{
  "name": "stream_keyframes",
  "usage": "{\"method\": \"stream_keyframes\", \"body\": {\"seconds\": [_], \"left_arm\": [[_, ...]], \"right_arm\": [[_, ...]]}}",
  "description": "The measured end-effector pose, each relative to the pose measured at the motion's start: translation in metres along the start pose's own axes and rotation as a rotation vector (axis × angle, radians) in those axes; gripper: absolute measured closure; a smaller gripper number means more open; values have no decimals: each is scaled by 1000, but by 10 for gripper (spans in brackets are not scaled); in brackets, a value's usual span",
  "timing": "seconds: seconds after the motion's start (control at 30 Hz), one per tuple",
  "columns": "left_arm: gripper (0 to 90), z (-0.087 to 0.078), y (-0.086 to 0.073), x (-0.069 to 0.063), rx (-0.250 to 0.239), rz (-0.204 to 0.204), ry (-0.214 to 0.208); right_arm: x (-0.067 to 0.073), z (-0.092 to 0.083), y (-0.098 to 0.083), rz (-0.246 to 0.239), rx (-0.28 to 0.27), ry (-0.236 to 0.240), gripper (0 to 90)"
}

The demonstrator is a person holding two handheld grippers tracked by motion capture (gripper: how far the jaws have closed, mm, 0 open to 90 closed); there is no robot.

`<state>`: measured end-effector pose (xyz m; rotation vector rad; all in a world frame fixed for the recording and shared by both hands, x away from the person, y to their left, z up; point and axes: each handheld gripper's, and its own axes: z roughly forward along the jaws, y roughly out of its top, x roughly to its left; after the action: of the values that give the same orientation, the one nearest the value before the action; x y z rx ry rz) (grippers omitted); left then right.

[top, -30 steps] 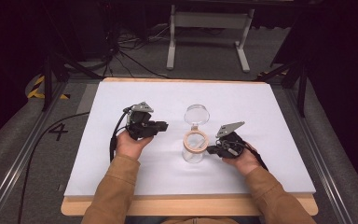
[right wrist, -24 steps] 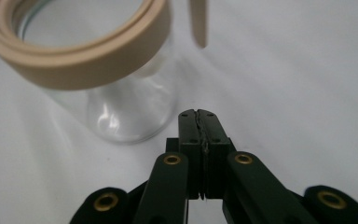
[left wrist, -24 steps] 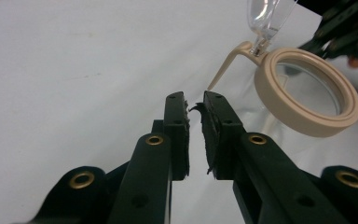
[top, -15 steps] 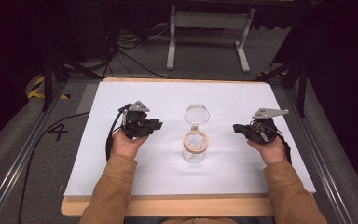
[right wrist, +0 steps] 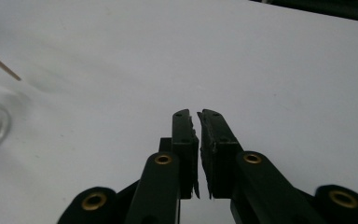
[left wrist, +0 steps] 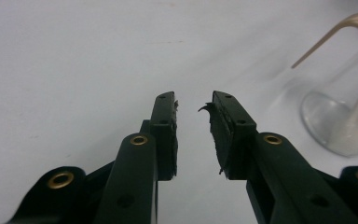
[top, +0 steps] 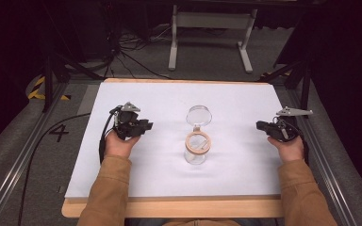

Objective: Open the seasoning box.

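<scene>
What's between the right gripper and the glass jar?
Nothing: in the high view, bare white table cover separates the right gripper from the glass jar. No thing is between its jaws, which have just been opening.

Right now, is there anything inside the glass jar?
The jar looks empty: the white table cover shows through its glass. Its lid hangs open behind it. The jar's very bottom is hard to make out.

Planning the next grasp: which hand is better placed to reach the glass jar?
Left, probably. The left gripper sits nearer the glass jar, fingers apart and pointing toward it. The right gripper is off by the table's right edge.
</scene>
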<state>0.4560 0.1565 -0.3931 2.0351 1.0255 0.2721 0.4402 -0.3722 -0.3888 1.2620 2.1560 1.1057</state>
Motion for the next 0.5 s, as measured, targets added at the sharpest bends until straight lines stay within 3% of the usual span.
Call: {"method": "stream_keyframes", "body": {"seconds": [0.17, 0.2, 0.27, 0.3, 0.37, 0.4, 0.5], "left_arm": [[699, 2, -6, 7, 10, -21, 27], [694, 3, -7, 8, 27, -2, 37], [688, 6, -9, 7, 23, 7, 61], [688, 12, -14, 6, 10, 64, 58], [684, 20, -19, 4, 31, 117, 64], [682, 25, -20, 3, 53, 136, 84], [674, 29, -22, 1, 54, 154, 79]], "right_arm": [[-11, 8, -10, 1, 48, -19, 788], [-14, 10, -12, 12, 55, -8, 776], [-19, 14, -17, 53, 57, 63, 750], [-21, 18, -19, 66, 65, 82, 743], [-22, 22, -21, 54, 91, 64, 736], [-22, 24, -23, 56, 93, 57, 727], [-22, 28, -28, 39, 69, 35, 715]]}}
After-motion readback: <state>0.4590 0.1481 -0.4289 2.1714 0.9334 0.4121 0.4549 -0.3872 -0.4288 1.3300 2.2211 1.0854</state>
